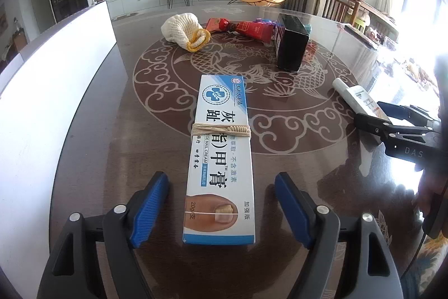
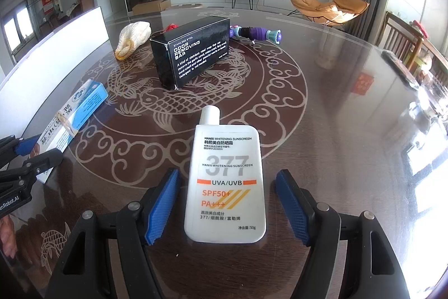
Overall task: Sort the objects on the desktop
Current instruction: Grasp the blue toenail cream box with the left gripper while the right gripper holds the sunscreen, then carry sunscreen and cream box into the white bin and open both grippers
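Left gripper [image 1: 221,208]: fingers wide, astride the cream box [image 1: 221,159], which lies at frame centre, long axis along them. Right gripper [image 2: 228,208]: fingers wide, likewise astride the sunscreen bottle [image 2: 226,181], cap pointing away.

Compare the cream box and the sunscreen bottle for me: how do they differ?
The cream box is a long blue-and-white carton with a rubber band around it; the sunscreen bottle is a shorter, rounded white flask with a cap and orange print. Both lie flat on the table, each between open fingers.
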Action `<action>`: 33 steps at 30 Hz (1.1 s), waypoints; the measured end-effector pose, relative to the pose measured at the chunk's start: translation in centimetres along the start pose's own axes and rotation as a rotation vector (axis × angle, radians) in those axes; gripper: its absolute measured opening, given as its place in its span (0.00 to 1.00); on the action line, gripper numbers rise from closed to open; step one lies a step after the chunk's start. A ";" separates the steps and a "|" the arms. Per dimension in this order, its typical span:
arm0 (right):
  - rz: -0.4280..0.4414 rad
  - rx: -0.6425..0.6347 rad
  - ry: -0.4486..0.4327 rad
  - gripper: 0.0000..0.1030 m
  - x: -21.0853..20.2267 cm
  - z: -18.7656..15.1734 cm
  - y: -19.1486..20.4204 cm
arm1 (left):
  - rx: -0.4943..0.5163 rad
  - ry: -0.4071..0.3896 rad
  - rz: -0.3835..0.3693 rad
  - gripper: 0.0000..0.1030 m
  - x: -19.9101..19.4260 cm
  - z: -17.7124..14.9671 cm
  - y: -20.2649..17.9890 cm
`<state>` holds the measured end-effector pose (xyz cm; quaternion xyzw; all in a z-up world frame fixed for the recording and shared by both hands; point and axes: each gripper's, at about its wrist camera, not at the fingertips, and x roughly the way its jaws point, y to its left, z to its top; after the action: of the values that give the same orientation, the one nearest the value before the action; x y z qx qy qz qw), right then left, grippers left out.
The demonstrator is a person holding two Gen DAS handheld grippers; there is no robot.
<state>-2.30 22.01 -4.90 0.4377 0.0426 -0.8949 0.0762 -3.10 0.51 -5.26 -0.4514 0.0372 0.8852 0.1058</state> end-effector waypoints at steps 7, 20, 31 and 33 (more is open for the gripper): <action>0.039 -0.055 0.121 0.55 0.6 1.7 -0.1 | 0.054 -0.004 0.025 0.42 1.8 1.6 -1.3; 0.241 -0.053 0.000 0.50 -7.6 7.8 5.8 | -0.215 -0.290 -0.124 0.41 -13.9 0.7 7.5; 0.567 -0.266 -0.058 0.50 -8.4 15.2 30.4 | -0.422 -0.197 0.219 0.42 -18.2 -2.5 27.4; 0.594 -0.297 -0.023 0.50 -7.3 15.0 34.3 | -0.461 -0.133 0.269 0.42 -16.9 -4.0 30.3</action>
<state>-3.57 -13.22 9.78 0.4048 0.0423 -0.8224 0.3974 3.00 -32.30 5.13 -0.3953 -0.1126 0.9042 -0.1159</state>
